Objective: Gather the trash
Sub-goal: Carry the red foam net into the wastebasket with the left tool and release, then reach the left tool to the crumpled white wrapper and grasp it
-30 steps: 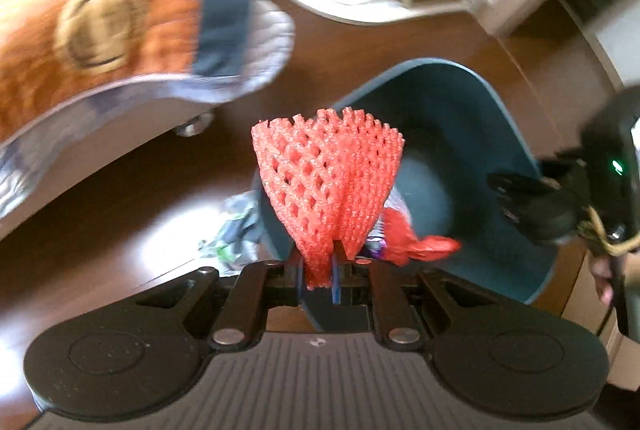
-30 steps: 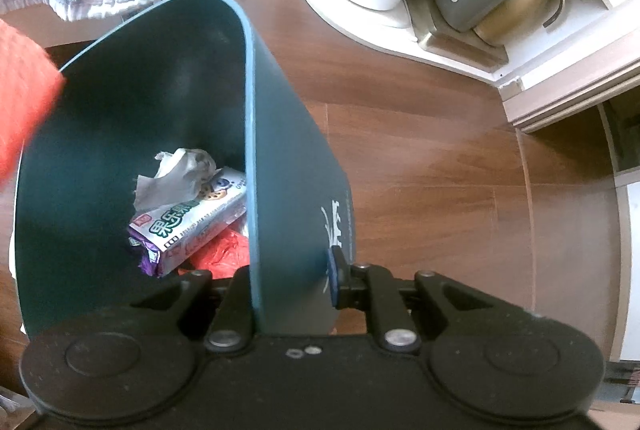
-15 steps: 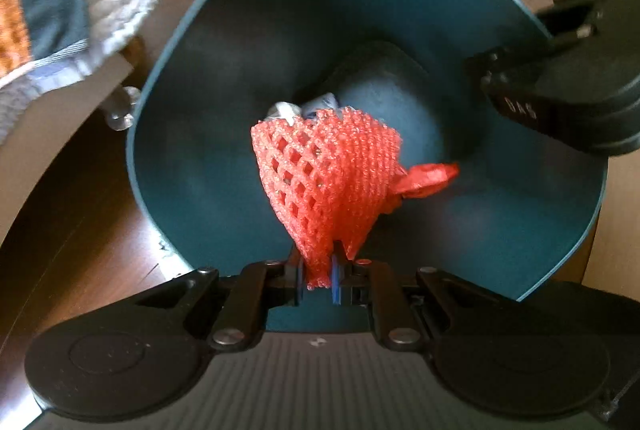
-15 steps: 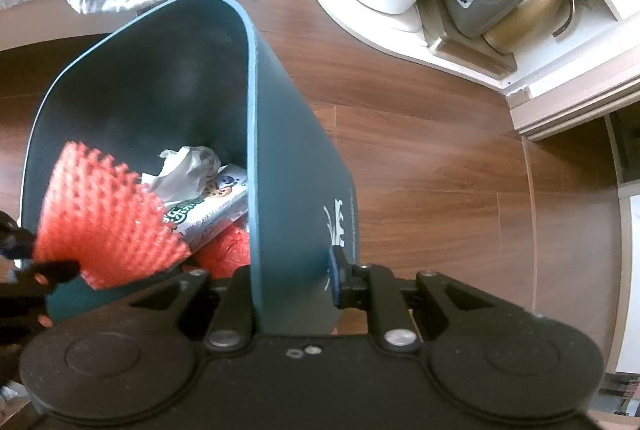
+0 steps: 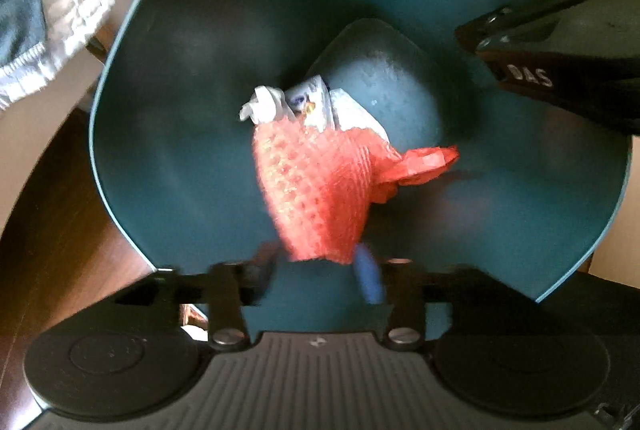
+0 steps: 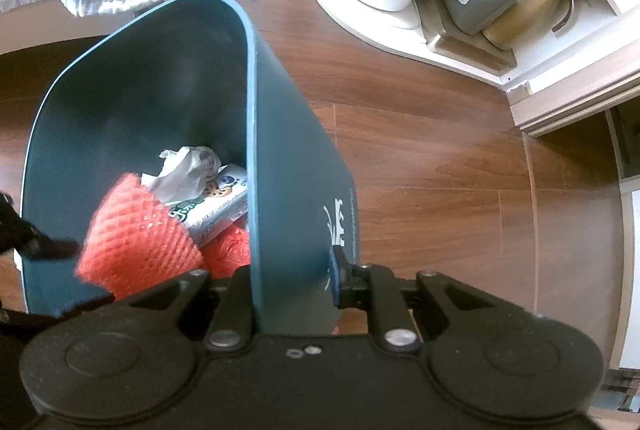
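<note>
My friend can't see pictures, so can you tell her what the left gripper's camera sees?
The left gripper looks straight down into a dark teal bin; its jaws have just been opening, with an orange foam net between them. Crumpled paper lies at the bottom, and the right gripper grips the rim.

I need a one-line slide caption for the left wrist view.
Left gripper, jaws just opening, releases red foam net over dark teal bin.

Black tool (image 6: 294, 282), blue pads, silver screws
</note>
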Demonstrator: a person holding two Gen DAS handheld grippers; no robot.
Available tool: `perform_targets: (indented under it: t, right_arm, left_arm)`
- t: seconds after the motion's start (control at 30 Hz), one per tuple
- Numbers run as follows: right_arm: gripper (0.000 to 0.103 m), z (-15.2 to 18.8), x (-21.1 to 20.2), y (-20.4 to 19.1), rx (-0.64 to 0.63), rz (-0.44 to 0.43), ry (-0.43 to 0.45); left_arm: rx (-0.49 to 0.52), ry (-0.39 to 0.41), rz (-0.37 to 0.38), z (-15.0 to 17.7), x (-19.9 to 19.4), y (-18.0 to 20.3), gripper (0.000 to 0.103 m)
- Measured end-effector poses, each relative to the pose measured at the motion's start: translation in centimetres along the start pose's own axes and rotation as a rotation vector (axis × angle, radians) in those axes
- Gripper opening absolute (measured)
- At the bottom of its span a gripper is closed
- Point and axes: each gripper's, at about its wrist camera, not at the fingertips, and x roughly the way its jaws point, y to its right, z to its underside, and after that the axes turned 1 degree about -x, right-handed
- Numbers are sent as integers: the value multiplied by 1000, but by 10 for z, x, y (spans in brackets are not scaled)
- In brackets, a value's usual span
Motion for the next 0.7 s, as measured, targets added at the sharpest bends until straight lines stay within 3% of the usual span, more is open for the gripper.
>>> perform_targets:
  t: [0.07,0.2,0.43,0.7]
  right_arm:
    - [16,0,1,2,9,-3,-2]
    - [16,-1,2,5,15,-4,-5]
    - [16,0,3,7,20,-7,-6]
    - [16,6,7,19,66,-27,-17]
  left_arm:
    - [11,41,-4,1,-7,1,71]
    - [1,60,27,0,-19,-2,71]
    - [-64,160,12,18,-58,-34,72]
    - [-175,170,-114,50,-67,-101,78]
